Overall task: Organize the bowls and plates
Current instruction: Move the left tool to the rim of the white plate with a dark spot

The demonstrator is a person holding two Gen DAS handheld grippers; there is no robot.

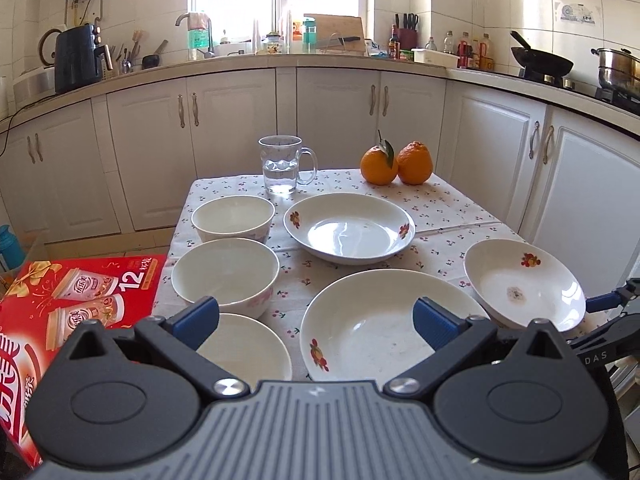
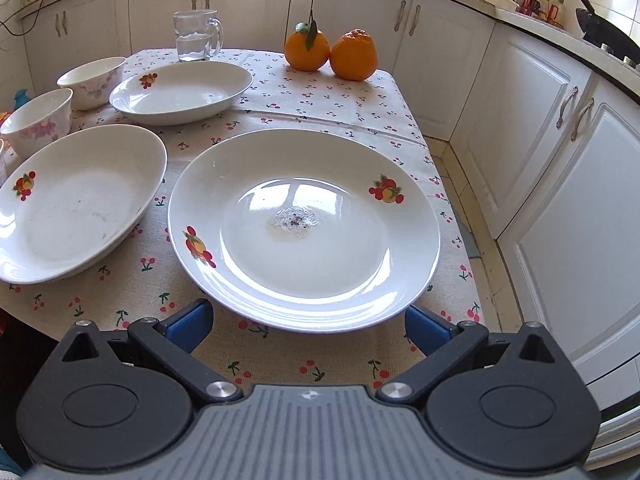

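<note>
White dishes lie unstacked across the table (image 2: 320,92); we judge sorting has barely begun. Our right gripper (image 2: 306,322) spreads empty before the near-right stained plate (image 2: 304,224), our left gripper (image 1: 316,320) likewise unclenched. Next: close on that rim.

Small table (image 2: 340,92) under a cherry-print cloth
Three white floral bowls (image 1: 225,270); three white fruit-motif plates (image 2: 304,232); clear glass water mug (image 1: 282,166); two oranges (image 1: 396,163).

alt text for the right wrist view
The open right gripper faces a stained white plate on a cherry-print tablecloth. Two more plates, two bowls, a glass mug and two oranges lie beyond.
</note>
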